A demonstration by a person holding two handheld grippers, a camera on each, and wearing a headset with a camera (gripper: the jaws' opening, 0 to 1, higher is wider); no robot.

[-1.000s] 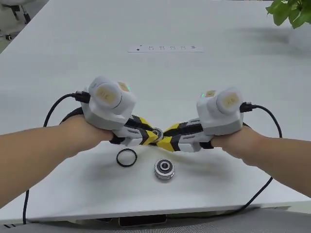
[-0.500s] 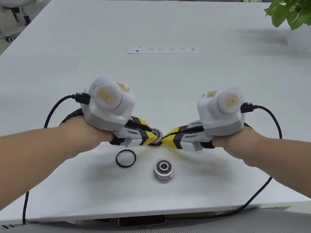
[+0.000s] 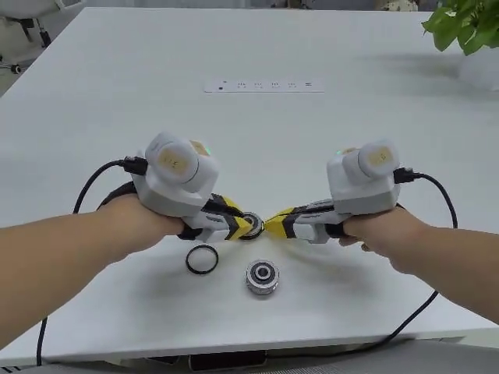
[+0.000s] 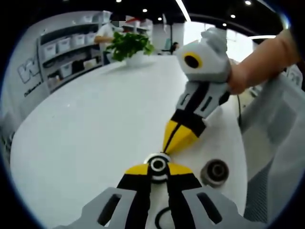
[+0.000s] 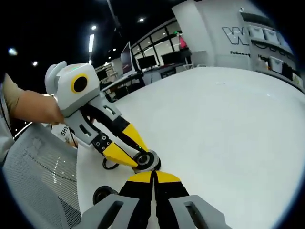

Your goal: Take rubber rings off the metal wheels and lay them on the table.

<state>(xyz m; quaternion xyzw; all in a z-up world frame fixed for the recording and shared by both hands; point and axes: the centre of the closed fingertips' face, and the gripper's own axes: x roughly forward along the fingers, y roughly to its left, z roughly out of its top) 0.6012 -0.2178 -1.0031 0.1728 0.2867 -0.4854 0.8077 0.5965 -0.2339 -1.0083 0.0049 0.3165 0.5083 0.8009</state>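
Loose ring [image 3: 202, 259]: lies flat on the table [image 3: 335, 140], already off.
Left gripper [image 3: 240, 227]: clamped on the held wheel [image 3: 253, 226], which is raised above the table; hold it rigid.
Right gripper [image 3: 273, 224]: jaws pressed together at the wheel's rim; I cannot tell if rubber is nipped. Catch the band, then peel outward.
Second wheel [image 3: 263, 276]: on the table; lay the ring clear of it.
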